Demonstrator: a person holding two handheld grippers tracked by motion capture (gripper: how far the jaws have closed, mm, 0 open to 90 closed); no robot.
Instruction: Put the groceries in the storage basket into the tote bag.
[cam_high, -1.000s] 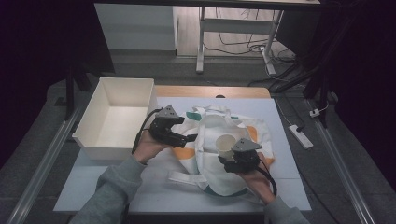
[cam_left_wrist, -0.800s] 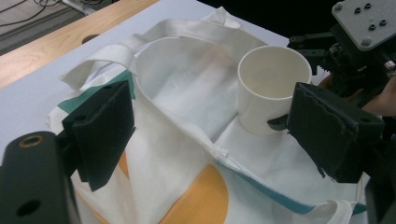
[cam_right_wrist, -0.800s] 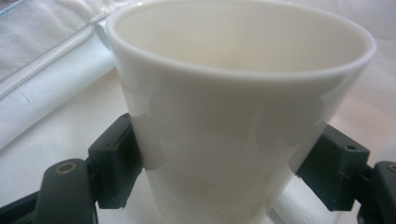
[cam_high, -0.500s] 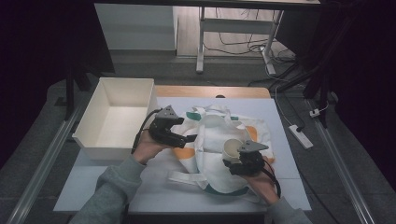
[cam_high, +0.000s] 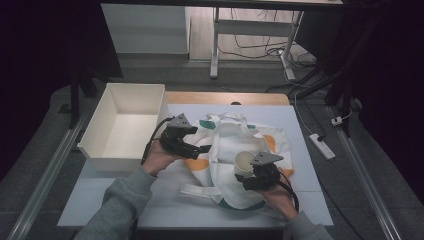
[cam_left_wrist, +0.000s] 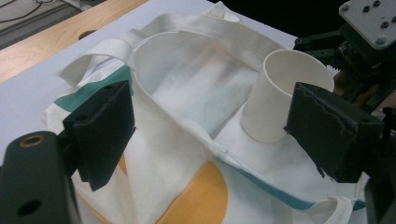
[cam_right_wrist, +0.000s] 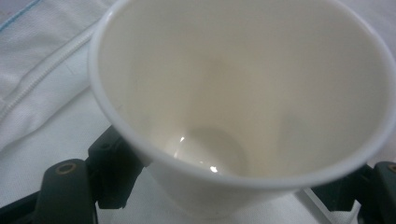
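Right claw (cam_high: 248, 176) clamped on a white paper cup (cam_high: 244, 162), jaws seen pressing the cup's lower wall from both sides in the right gripper view; cup (cam_right_wrist: 243, 107) held upright with its mouth open and inside bare, save a faint glint at the bottom; cup sat over the near right part of a white cloth bag (cam_high: 235, 145), its base at the fabric in the left gripper view (touching or just above, could not tell); bag spread flat on the pale counter (cam_high: 300, 130), printed with orange rounds and teal bands, its mouth gaping toward the far side and its handles lying loose around the opening; left claw (cam_high: 206, 148) held apart, nothing between its two black pads, poised low over the bag's left side just beside the opening; in the left gripper view, cup (cam_left_wrist: 285, 95) stood beyond the zipped edge of the bag (cam_left_wrist: 187, 126), near the right-hand pad; empty white box (cam_high: 125, 125) rested at the counter's left edge, just beside the left hand (cam_high: 159, 156); grey sleeves came in from the bottom of the high view.
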